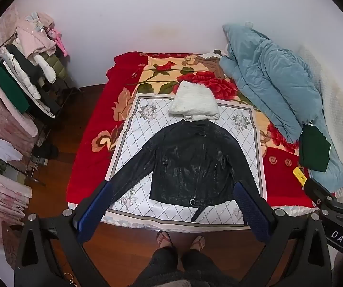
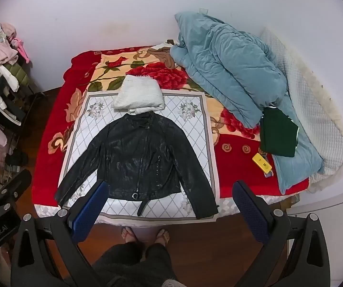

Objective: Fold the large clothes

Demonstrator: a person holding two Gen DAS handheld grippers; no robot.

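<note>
Both hand-held grippers, the left (image 1: 171,211) and the right (image 2: 169,209), are hanging wide apart and empty above the near bed (image 2: 49,162) edge, where the black jacket (image 2: 138,157) is lying flat, looking thick, shiny and slippery, so pinching a sleeve cuff seems best.

Bed (image 2: 52,167) is covered by a red floral blanket (image 2: 233,143), with a white diamond-patterned cloth (image 2: 195,124) spread over its near half. A black leather jacket (image 2: 138,157) lies flat on that cloth, sleeves spread, a folded white knit (image 2: 139,95) touching its collar. On the bed's right side lie a blue quilt (image 2: 231,71), a dark green folded garment (image 2: 278,134) and a yellow device (image 2: 262,163).
</note>
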